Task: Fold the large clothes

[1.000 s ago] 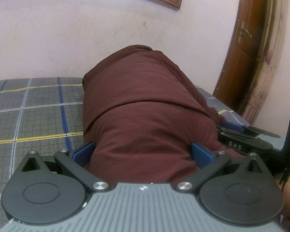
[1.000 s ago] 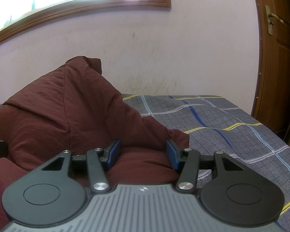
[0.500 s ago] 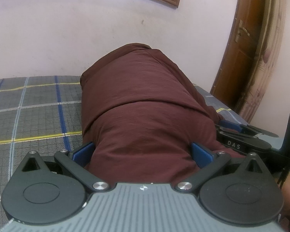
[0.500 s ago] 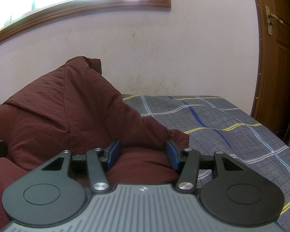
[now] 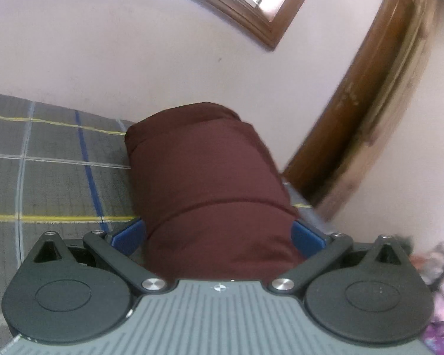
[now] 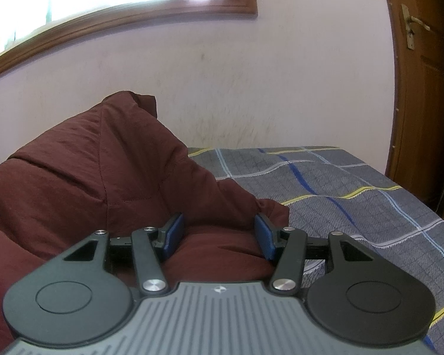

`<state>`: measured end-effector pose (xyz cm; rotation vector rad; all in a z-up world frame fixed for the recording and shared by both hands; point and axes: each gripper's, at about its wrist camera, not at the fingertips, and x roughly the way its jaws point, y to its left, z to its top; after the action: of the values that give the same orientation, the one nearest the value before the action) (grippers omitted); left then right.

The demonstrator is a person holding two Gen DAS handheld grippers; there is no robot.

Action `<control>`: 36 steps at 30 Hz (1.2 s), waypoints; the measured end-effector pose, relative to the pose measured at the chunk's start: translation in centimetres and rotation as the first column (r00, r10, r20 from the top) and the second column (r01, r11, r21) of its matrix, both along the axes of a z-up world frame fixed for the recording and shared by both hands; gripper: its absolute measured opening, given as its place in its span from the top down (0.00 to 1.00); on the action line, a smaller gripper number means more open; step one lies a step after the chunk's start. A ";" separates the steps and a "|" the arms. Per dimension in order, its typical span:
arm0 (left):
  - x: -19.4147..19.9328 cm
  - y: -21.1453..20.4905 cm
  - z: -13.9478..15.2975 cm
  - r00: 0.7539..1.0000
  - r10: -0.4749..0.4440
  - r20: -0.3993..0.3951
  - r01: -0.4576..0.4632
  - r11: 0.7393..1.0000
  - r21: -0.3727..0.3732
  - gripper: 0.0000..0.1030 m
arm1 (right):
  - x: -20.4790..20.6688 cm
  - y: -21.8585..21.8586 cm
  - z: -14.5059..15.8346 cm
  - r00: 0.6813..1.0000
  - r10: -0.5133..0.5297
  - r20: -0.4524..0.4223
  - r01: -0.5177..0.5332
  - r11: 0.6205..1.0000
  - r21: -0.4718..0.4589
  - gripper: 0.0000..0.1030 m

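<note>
Left wrist view, from the left: grey plaid bedsheet with yellow, blue and white lines (image 5: 59,177) fills the left side, pale pink wall (image 5: 118,59) behind it. My left gripper (image 5: 219,233) has its blue-padded fingers (image 5: 127,233) spread wide, and the bulky dark maroon garment (image 5: 210,183) sits between them as a thick rolled-looking bundle running away from me toward the wall. The cloth fills the whole gap and touches both pads, but the jaws are far apart, so I call it open around the cloth, not pinched. Wooden window frame corner (image 5: 251,17) is up top, brown wooden door frame (image 5: 370,103) leans on the right; this view is tilted and a bit blurred. Some pinkish stuff at the far right edge, too blurred to tell.

Right wrist view, from the left: the maroon garment (image 6: 88,177) is heaped on the left half of the bed, rising to a peak near the wall, with a seam line visible. My right gripper (image 6: 219,233) also stands with its blue pads (image 6: 173,233) apart, a low fold of the garment lying between them; left pad touches cloth, right pad sits at the cloth's edge. Plaid bedsheet (image 6: 355,192) lies bare to the right. Bright window with wooden frame (image 6: 133,6) top left, brown wooden door with metal handle (image 6: 414,26) far right.
</note>
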<state>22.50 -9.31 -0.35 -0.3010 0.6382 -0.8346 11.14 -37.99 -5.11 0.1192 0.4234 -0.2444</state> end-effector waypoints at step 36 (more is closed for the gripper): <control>6.0 -3.9 -6.6 0.926 -0.240 -0.291 0.230 0.971 -0.067 0.00 | -10.5 -6.0 0.2 0.994 0.088 -0.058 -0.037 0.805 0.592 0.00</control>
<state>28.52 -13.18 -6.92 -0.3887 0.9578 -1.0410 0.60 -44.04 -4.94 0.7148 0.5771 -0.0420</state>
